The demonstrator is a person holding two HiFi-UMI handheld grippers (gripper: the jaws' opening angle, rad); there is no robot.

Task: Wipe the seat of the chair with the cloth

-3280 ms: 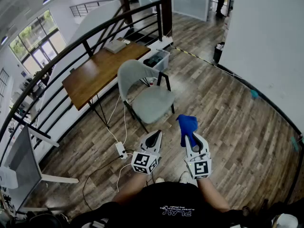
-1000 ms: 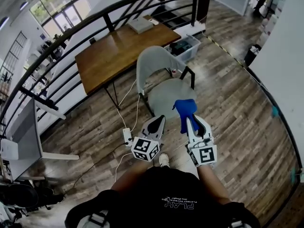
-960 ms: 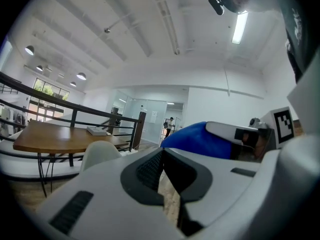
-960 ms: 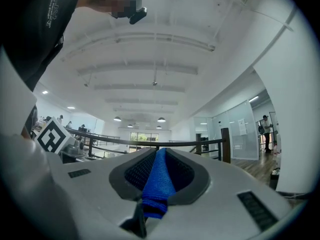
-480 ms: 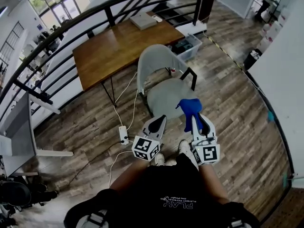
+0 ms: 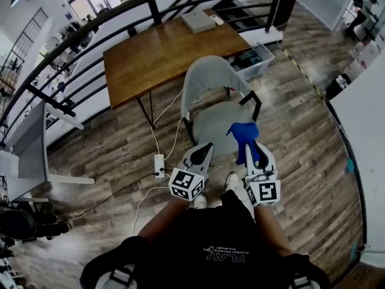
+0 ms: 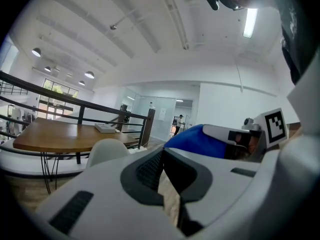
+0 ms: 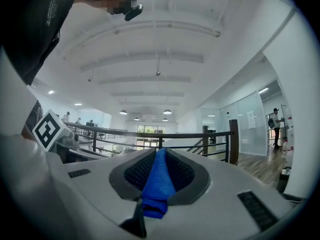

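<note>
Right gripper [image 6: 251, 149] had the blue cloth [image 6: 243, 135] pinched between its fingers, held over the front of the chair seat [image 6: 212, 124]. Left gripper [image 6: 203, 150] was empty, fingers together. Best bet: lower the cloth flat, then sweep evenly.

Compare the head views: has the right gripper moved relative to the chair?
Yes. The right gripper has closed in on the chair: its blue cloth now overlaps the seat, earlier short of it.
</note>
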